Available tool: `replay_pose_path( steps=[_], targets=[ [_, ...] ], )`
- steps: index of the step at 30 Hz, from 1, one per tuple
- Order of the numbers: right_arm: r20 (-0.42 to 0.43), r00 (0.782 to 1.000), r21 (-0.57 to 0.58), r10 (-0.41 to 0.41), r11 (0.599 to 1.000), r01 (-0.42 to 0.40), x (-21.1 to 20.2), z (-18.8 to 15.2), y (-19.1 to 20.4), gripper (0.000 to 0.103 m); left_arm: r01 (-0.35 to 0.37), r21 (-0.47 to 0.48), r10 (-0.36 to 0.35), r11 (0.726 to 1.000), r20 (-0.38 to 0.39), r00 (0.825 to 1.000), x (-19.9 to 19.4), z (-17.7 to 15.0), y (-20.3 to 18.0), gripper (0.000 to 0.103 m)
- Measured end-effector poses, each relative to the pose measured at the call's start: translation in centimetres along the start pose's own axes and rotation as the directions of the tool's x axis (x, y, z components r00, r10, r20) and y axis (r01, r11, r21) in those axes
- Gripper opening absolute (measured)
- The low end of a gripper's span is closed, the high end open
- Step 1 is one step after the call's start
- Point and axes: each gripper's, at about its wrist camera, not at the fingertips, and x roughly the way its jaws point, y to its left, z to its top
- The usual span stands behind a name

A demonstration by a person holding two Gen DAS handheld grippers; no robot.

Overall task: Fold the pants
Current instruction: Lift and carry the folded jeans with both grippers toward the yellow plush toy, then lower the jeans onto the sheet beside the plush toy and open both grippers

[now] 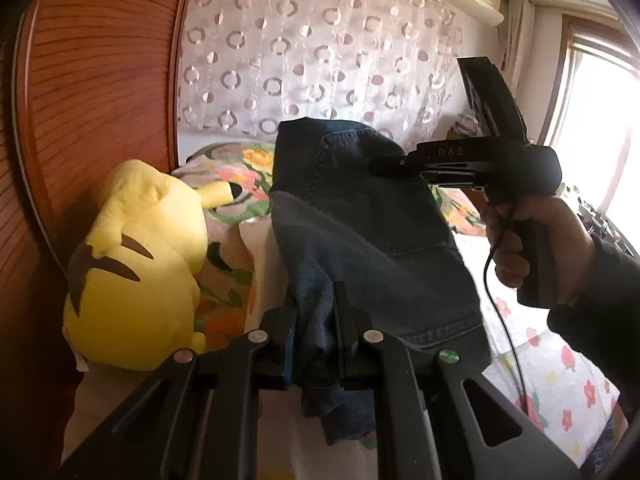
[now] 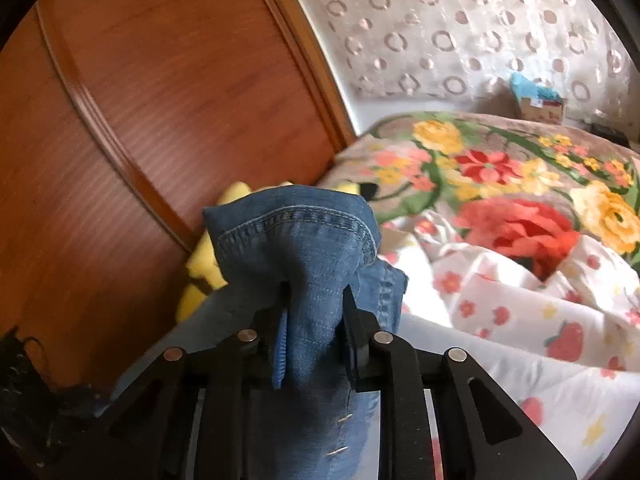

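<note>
Denim, dark blue and stiff-seamed, fills both views: the dark blue denim pants hang in the air between the two tools, above the bed with the floral bedspread. The left tool is clamped narrow on a bunched edge of cloth near the camera. The right tool pinches a hemmed fold, fabric filling its gap; in the left view it grips the far end, further right. So the cloth's long axis runs near-left to far-right between the hands. A yellow plush toy sits left, by the reddish wooden headboard. Both hands seem equally placed for laying it down.
</note>
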Motion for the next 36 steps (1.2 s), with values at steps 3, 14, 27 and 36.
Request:
replay_pose_path(
  steps=[3, 14, 27, 36],
  targets=[
    [-0.035, 0.998, -0.008, -0.06, 0.998, 0.059, 0.9, -0.4, -1.4, 0.034, -0.003, 0.01, 0.004, 1.0, -0.044, 0.999, 1.5, -0.1, -0.3, 0.012],
    [-0.019, 0.976, -0.1, -0.216, 0.972, 0.214, 0.6, -1.2, -3.2, 0.061, -0.041, 0.029, 0.044, 0.999, -0.126, 0.991, 4.0, -0.6, -0.7, 0.014],
    [-0.039, 0.981, -0.207, -0.188, 0.962, 0.176, 2.6, -0.4, -3.0, 0.031, -0.069, 0.038, 0.074, 0.997, -0.158, 0.985, 4.6, -1.3, -0.8, 0.017],
    [-0.058, 0.973, -0.144, -0.225, 0.966, 0.215, 2.7, -2.1, -4.5, 0.031, -0.083, 0.03, 0.086, 0.996, -0.131, 0.988, 3.9, -0.9, -0.9, 0.018]
  ],
)
